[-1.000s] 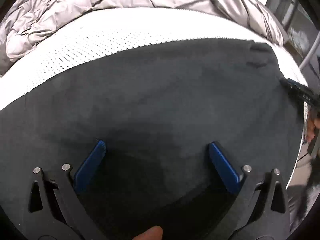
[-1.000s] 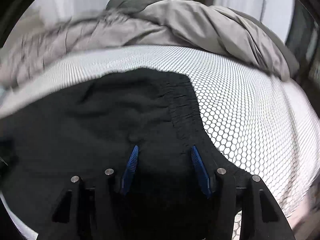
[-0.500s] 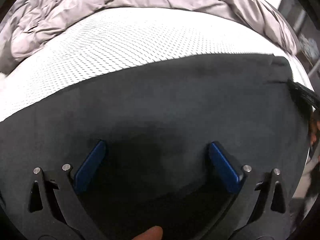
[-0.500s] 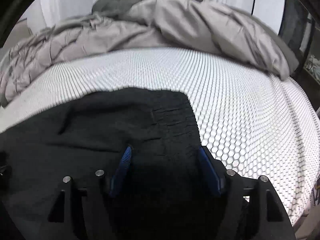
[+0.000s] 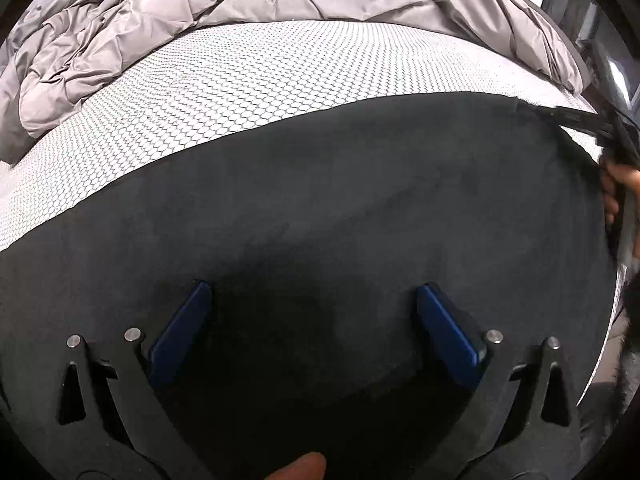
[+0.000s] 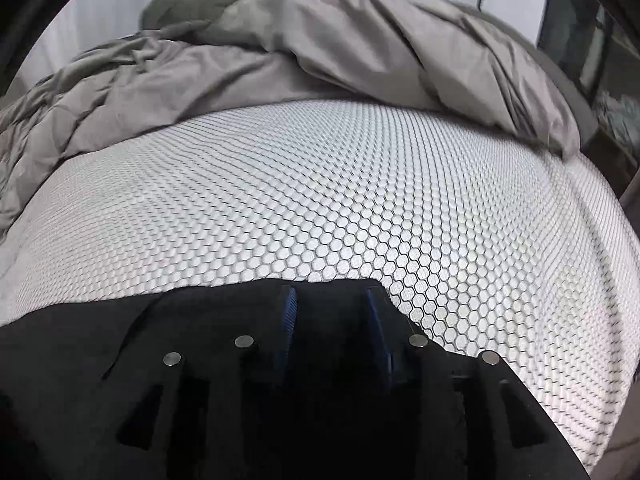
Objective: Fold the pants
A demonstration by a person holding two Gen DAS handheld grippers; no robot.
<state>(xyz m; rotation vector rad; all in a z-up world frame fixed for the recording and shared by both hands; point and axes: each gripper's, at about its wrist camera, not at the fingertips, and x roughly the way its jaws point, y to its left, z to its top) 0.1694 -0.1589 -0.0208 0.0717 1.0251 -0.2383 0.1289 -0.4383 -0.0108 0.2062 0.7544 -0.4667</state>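
one duvet (image 6: 360, 52) beyond pants (image 5: 320, 208)

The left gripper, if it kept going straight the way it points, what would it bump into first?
Most likely the dark pants. The left gripper is open just above them, and the cloth fills the view ahead. The honeycomb mattress and gray comforter lie farther on. Depth is hard to judge.

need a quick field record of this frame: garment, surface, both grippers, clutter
garment: dark pants, spread flat
surface: bed with white hex-mesh cover
left gripper: open, fingers wide, over the pants, holding nothing
right gripper: at the pants' far corner, fingers narrowly apart; grip unclear
clutter: grey duvet bunched at far side of bed
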